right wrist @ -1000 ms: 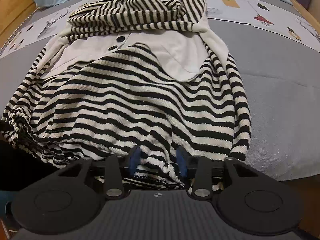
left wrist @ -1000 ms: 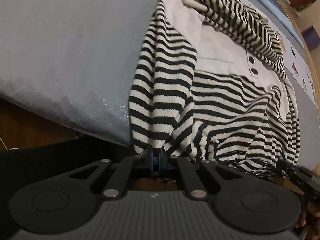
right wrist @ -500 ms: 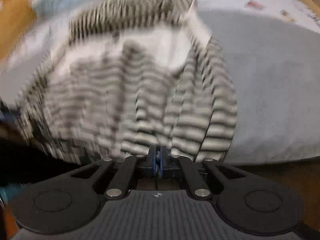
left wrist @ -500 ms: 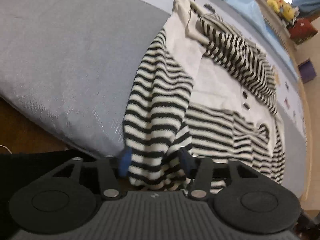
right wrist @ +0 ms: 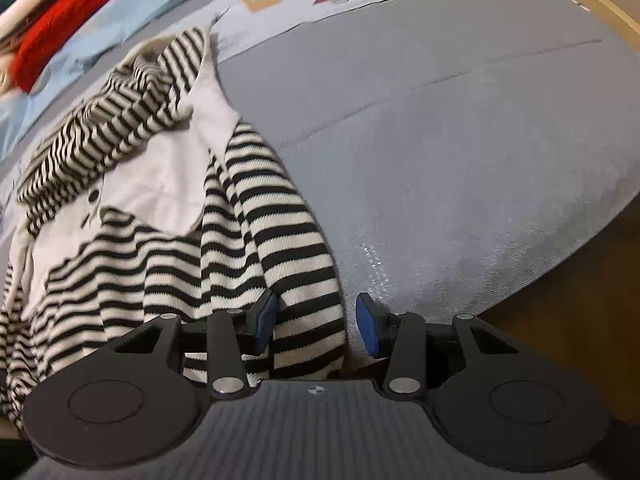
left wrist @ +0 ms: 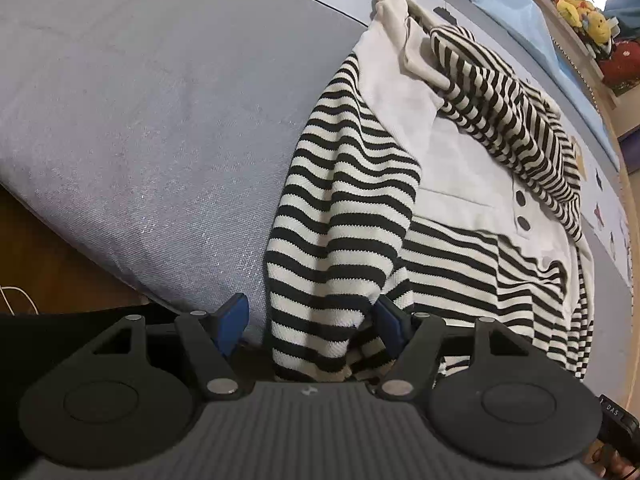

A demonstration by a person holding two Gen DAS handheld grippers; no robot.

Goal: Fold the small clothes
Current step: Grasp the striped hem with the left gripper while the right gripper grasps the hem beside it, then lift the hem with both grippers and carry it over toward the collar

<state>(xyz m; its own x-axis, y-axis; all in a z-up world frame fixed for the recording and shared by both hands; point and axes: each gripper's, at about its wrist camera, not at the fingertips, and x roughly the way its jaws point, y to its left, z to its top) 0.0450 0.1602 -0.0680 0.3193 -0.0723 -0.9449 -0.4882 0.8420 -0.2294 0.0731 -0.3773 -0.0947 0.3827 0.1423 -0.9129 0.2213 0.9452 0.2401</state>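
The left gripper [left wrist: 312, 322] had its blue pads spread and they were opening wider; the striped sleeve [left wrist: 336, 240] of the garment hung loose between them, and no pad pressed on it. The right gripper [right wrist: 316, 320] was opening too. The other striped sleeve [right wrist: 296, 264] lay between its pads, just beside the pad at 9 o'clock and apart from the pad at 3 o'clock.

From the left gripper, the black-and-white striped garment [left wrist: 472, 184] stretched toward 1 o'clock across the grey bed cover [left wrist: 160, 120], with its cream front panel and two dark buttons [left wrist: 522, 210] facing up. Its lower edge hung over the bed's near side. At 1 o'clock, far away, yellow soft toys [left wrist: 580, 8] sat on a shelf.
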